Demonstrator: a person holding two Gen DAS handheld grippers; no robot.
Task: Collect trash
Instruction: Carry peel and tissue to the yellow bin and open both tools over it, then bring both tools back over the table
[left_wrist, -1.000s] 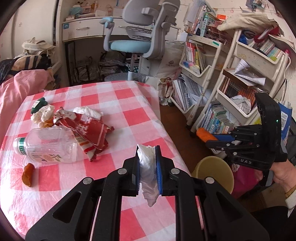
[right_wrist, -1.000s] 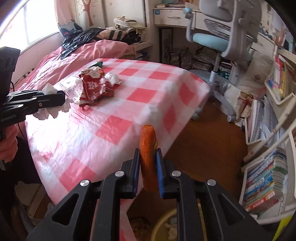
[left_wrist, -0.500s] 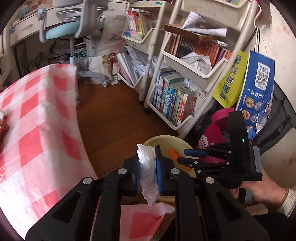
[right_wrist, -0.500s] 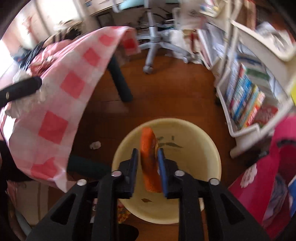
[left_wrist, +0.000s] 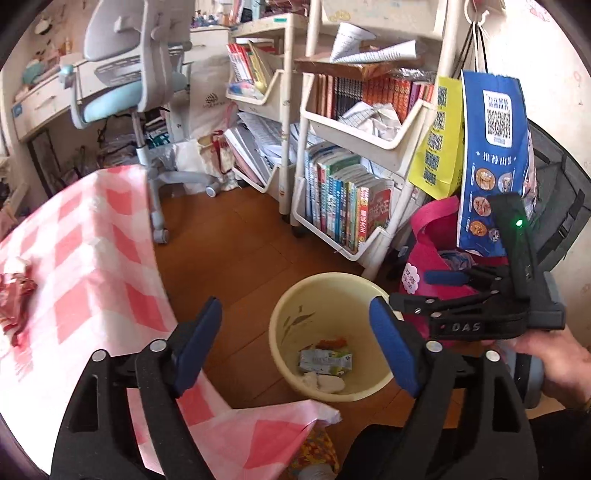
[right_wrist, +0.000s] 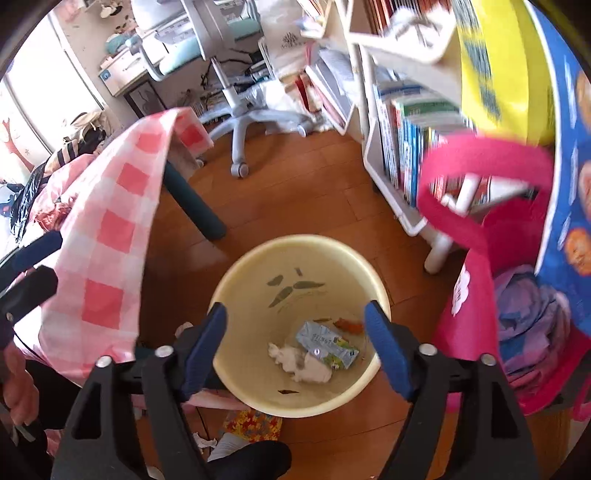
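Now both tools just opened, empty, yellow bin (right_wrist: 236, 280) holding crumpled tissue (right_wrist: 299, 363), wrapper (right_wrist: 327, 343), orange scrap (right_wrist: 349, 325)

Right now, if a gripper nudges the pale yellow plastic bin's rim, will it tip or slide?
The pale yellow plastic bin probably slides or tips easily: it holds only a crumpled white tissue and a flattened carton, so it looks light, on smooth wooden floor.

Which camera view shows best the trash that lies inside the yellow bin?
The right wrist view: it looks almost straight down into the yellow bin, so the white tissue, the pale wrapper and the orange piece show apart. The left wrist view looks in slantwise; the near wall hides part of them.
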